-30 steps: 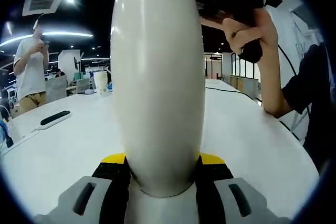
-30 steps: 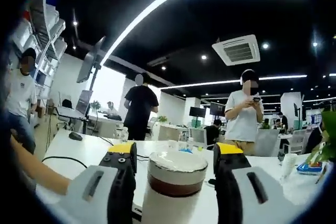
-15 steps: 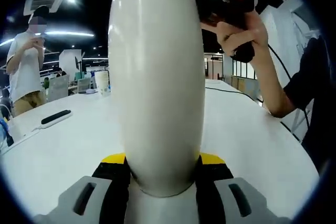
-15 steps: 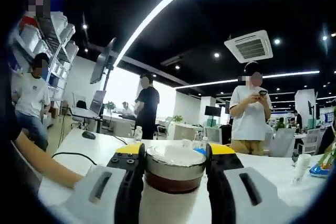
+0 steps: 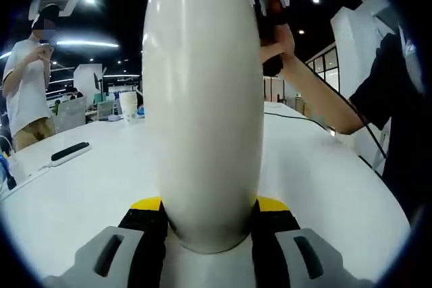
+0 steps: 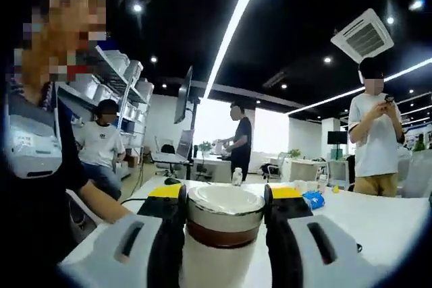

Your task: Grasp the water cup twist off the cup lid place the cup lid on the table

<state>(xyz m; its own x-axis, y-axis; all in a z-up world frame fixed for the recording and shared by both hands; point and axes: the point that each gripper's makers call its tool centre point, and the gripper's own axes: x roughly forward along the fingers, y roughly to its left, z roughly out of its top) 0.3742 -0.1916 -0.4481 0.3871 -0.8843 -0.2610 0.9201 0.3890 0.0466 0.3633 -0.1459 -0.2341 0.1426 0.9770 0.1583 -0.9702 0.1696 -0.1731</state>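
Note:
A tall white water cup (image 5: 202,106) stands upright between the jaws of my left gripper (image 5: 206,210), which is shut on its lower body. In the right gripper view the cup's lid (image 6: 225,210), white on top with a metal band and a brown ring below, sits between the yellow-tipped jaws of my right gripper (image 6: 225,197), which is shut on it. The cup's white body (image 6: 212,264) runs down below the lid. At the top of the left gripper view, a hand (image 5: 273,38) holds the right gripper beside the cup.
A white table (image 5: 74,187) spreads behind the cup, with a black remote (image 5: 70,152) and a white cup (image 5: 129,106) at its far left. A person's arm (image 5: 324,99) reaches in from the right. People stand around, and a black cable (image 6: 131,200) lies on the table.
The right gripper has swung round with the lid in its jaws, so the room behind it has shifted. In the left gripper view the hand has moved up and closer to the cup.

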